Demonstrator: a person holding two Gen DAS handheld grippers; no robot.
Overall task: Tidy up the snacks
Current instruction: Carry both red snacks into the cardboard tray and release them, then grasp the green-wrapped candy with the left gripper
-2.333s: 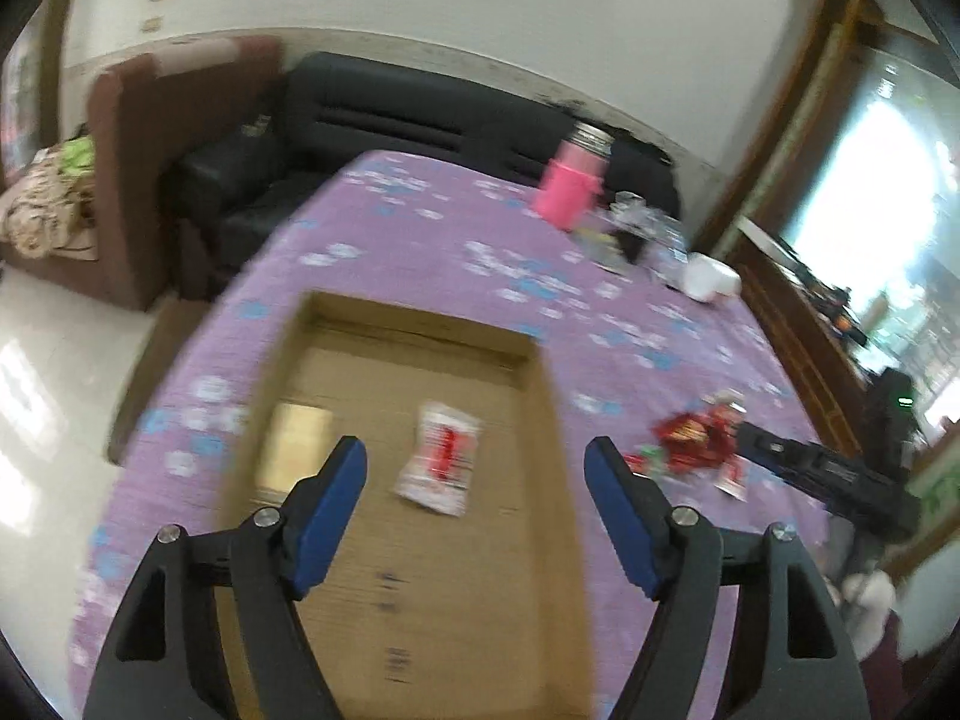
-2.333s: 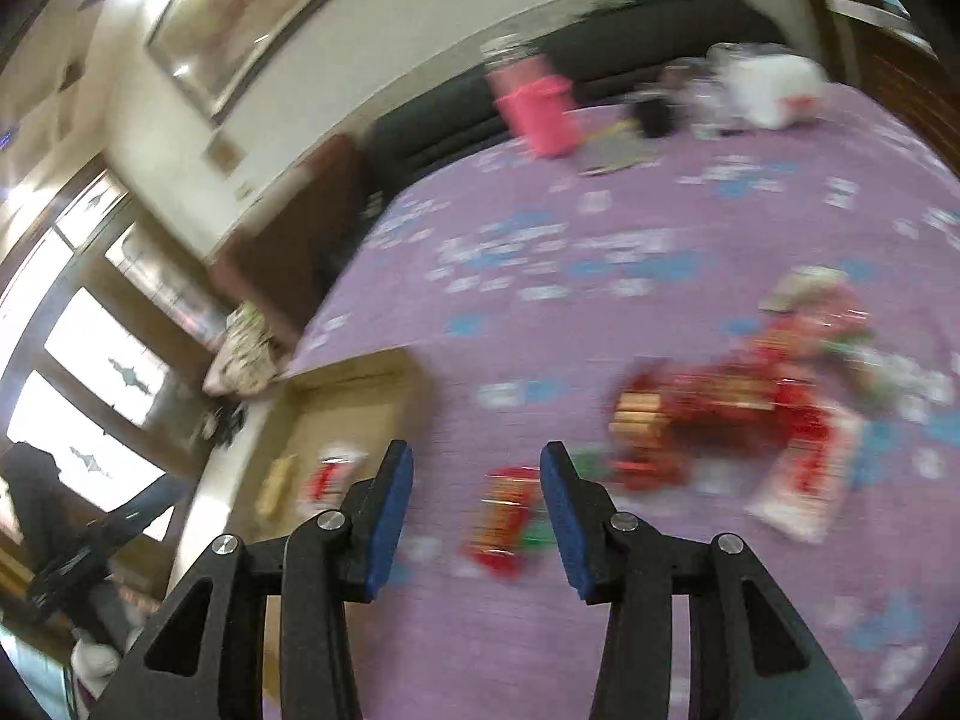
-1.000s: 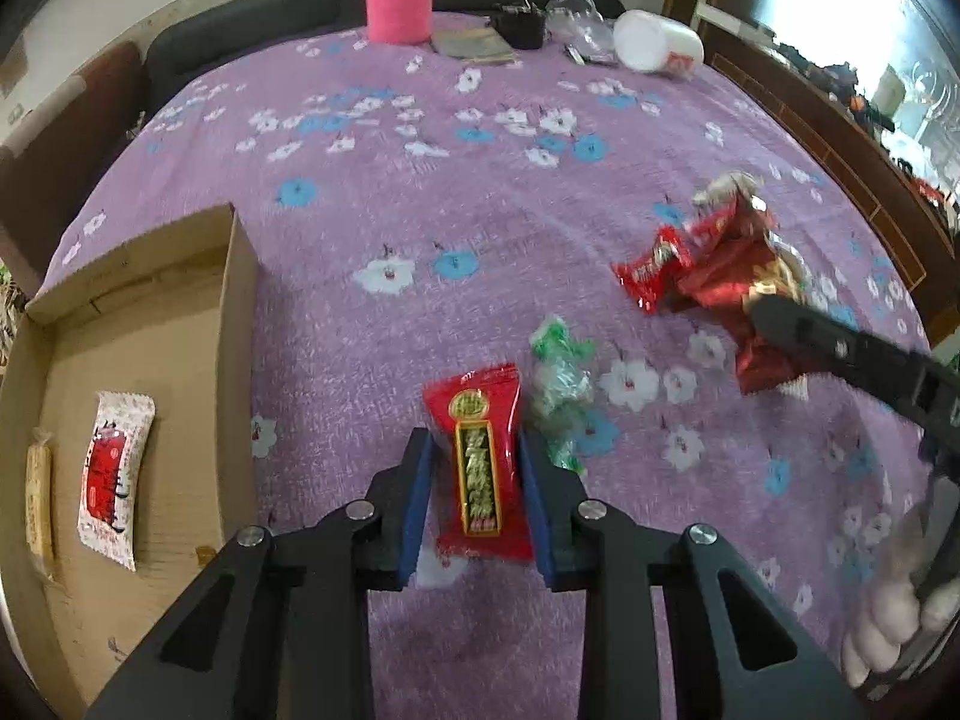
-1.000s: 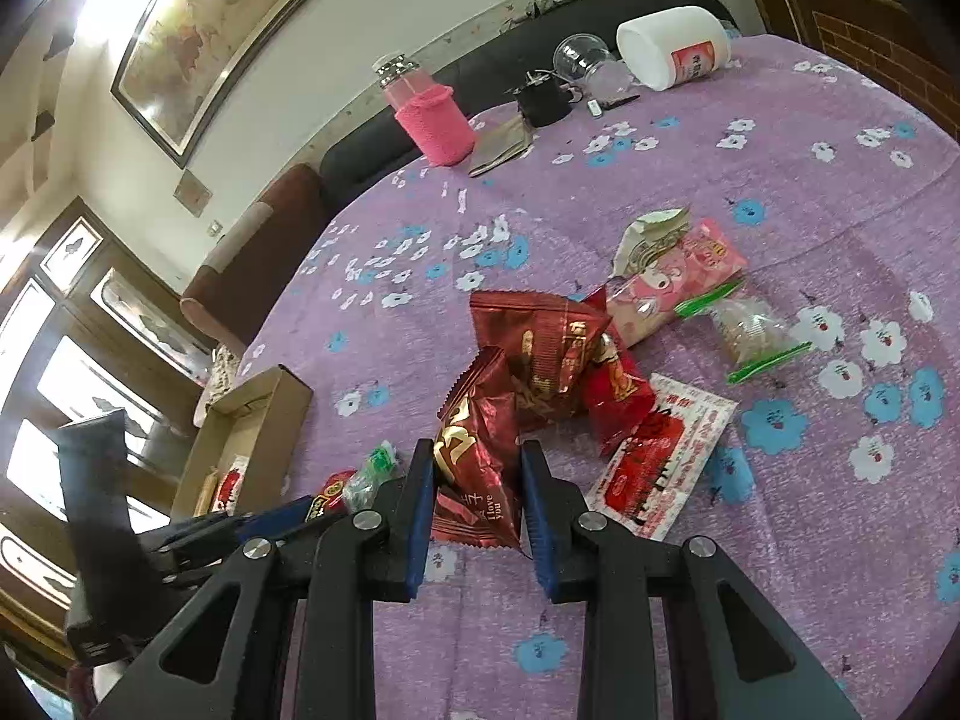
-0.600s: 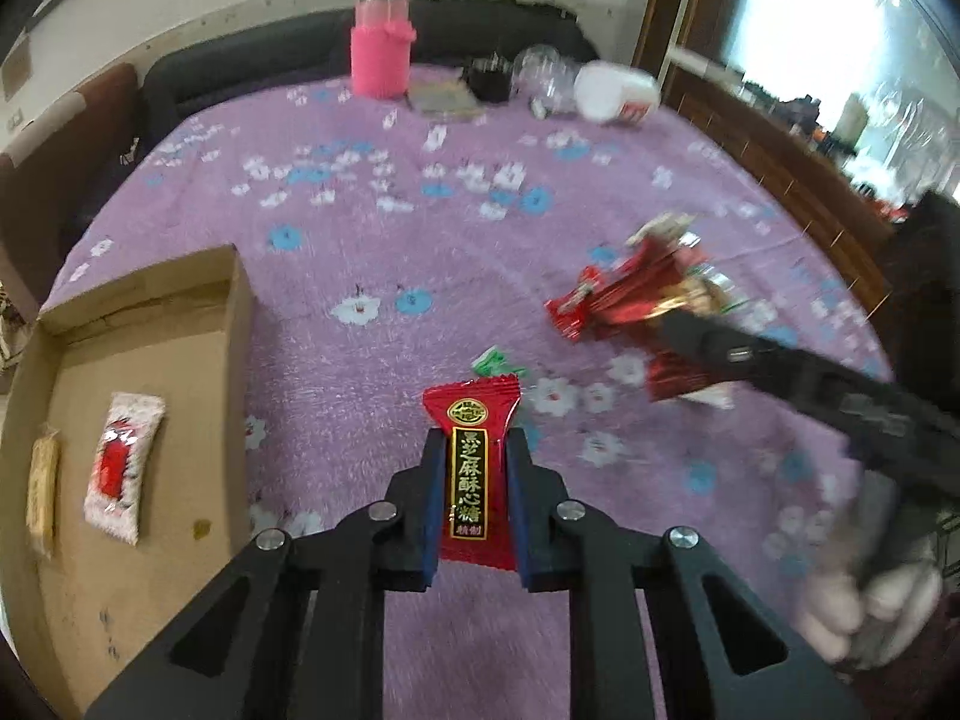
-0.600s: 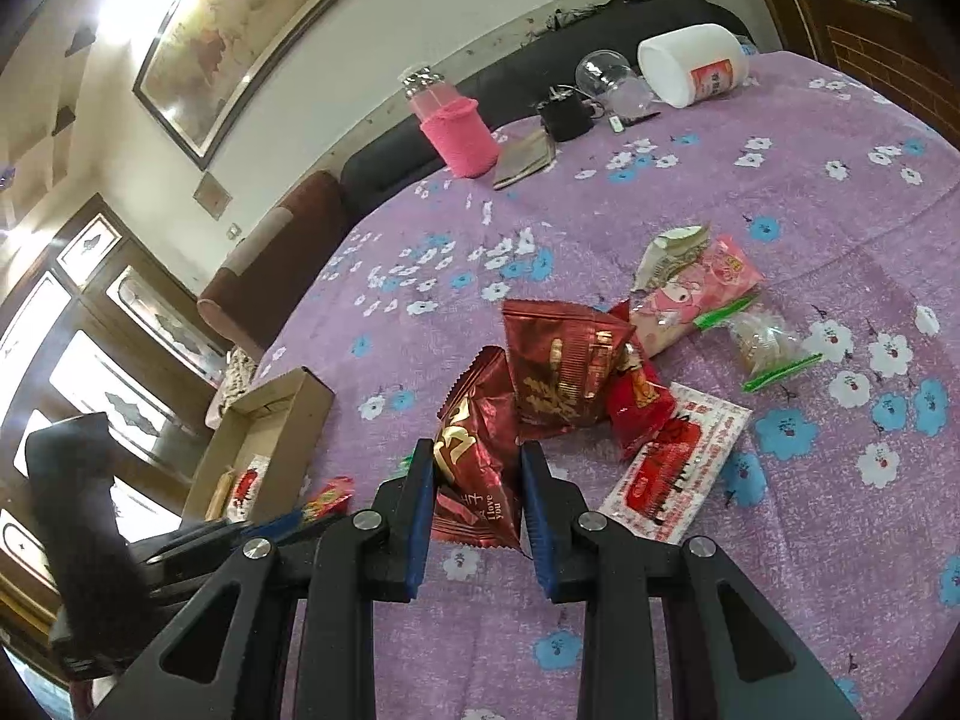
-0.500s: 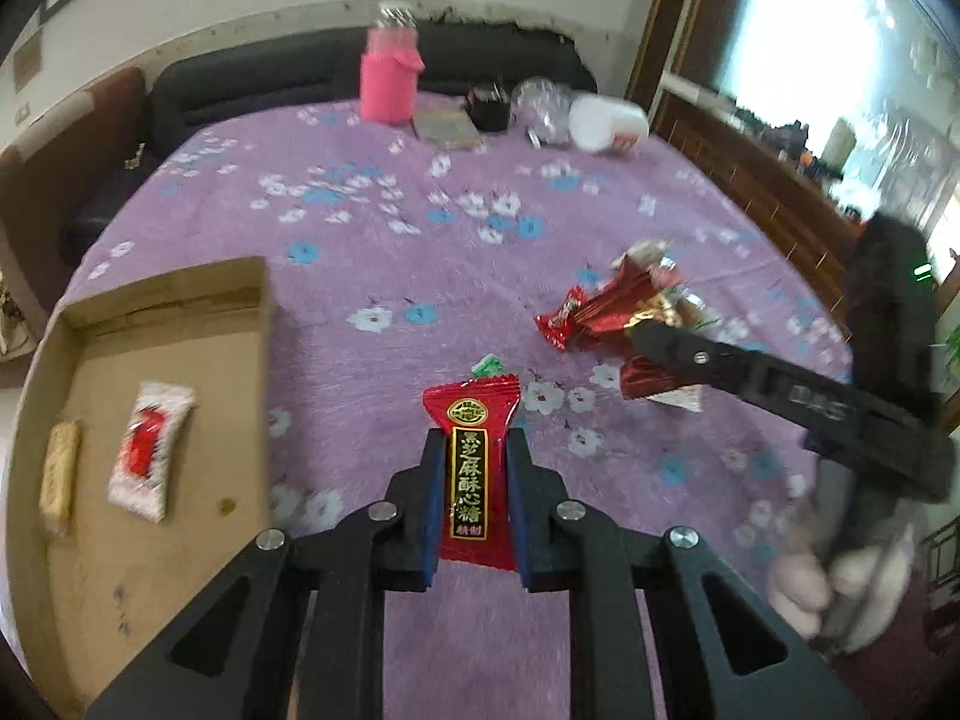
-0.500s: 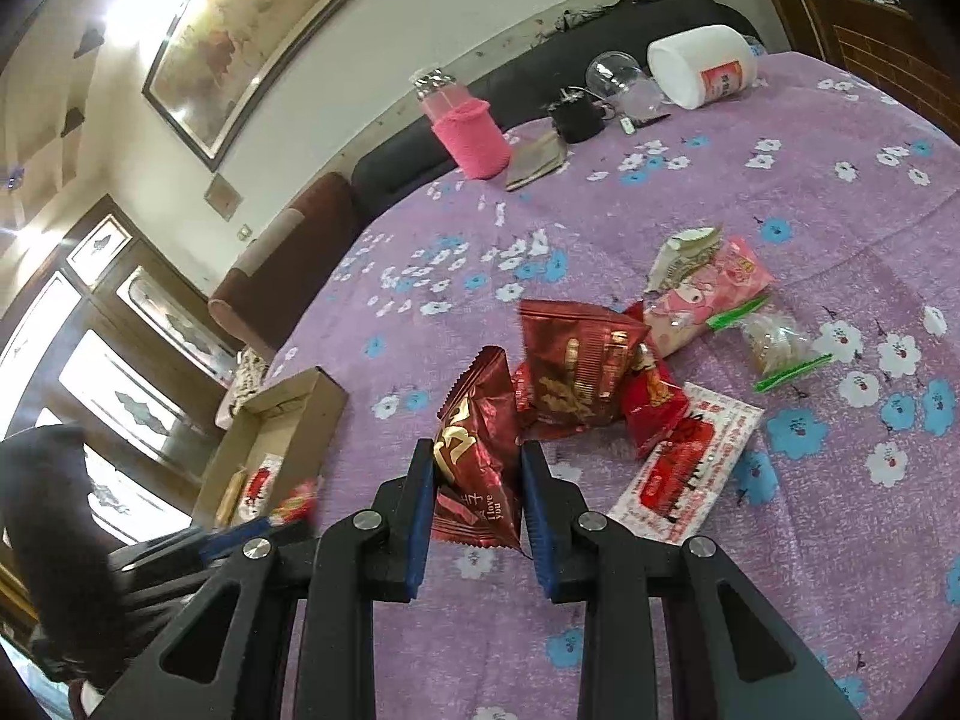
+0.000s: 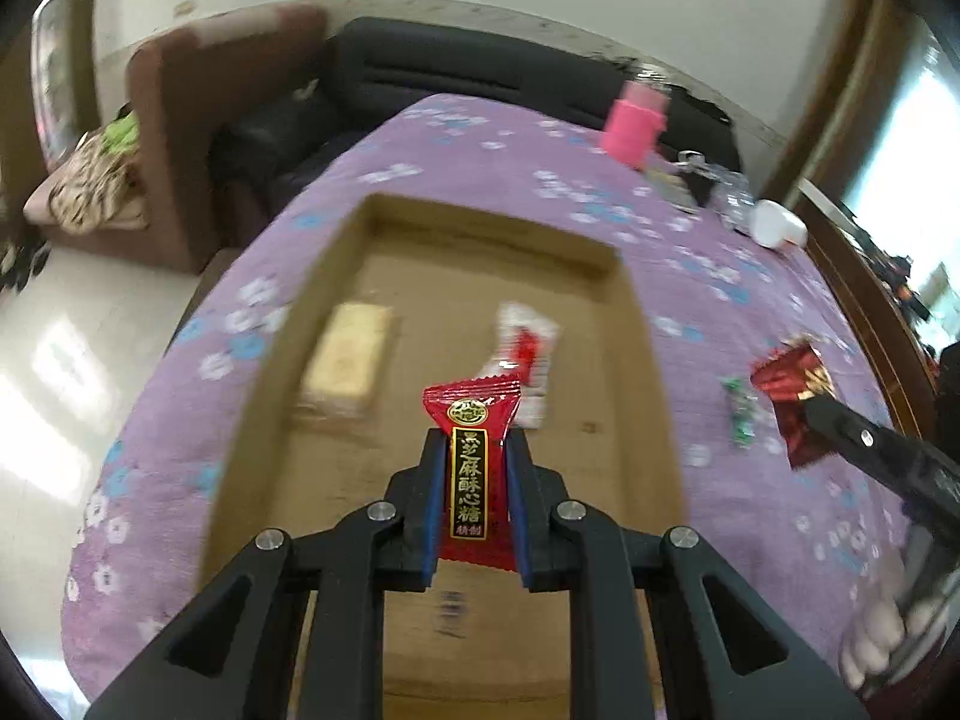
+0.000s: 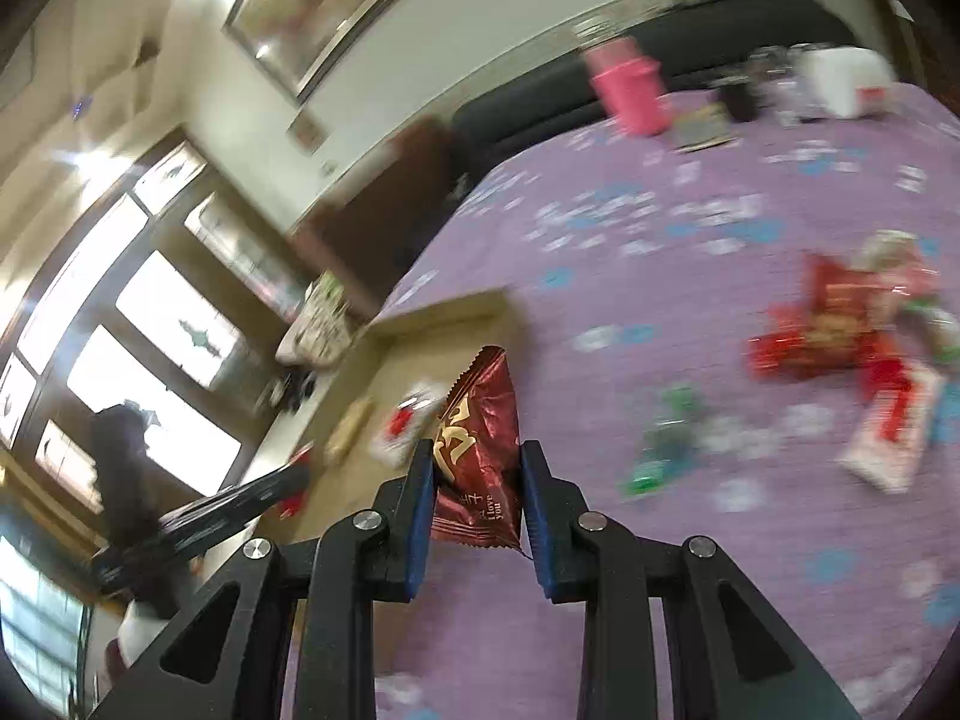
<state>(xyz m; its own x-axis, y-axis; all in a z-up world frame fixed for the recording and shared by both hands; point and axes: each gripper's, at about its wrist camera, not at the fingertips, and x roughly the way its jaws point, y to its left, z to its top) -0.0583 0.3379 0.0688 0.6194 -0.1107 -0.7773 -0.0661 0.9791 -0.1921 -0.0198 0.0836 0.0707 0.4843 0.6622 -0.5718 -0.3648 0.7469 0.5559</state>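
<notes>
Your left gripper (image 9: 471,483) has its blue pads closed tight on a red candy packet (image 9: 471,462) with gold lettering, held upright between them; directly beyond and beneath those fingers lies the open cardboard box (image 9: 636,312) on the purple flowered tablecloth (image 9: 750,312); inside it, just ahead and left of your tips, a pale yellow bar (image 9: 348,360) lies flat, and just ahead and slightly right a white and red sachet (image 9: 525,354) lies beside it, both blurred.

Your right gripper (image 10: 477,480) is likewise closed on a dark red foil packet (image 10: 480,450), which stands up between the pads; the same box (image 10: 444,315) sits ahead and to the left of those fingers, with the left tool's dark arm reaching in from the far left; ahead and to the right, a green-wrapped sweet (image 10: 666,444) lies near, and farther right a heap of red snack packets (image 10: 840,324) rests on the cloth; a pink bottle (image 10: 630,90) stands far ahead at the table's far edge.
</notes>
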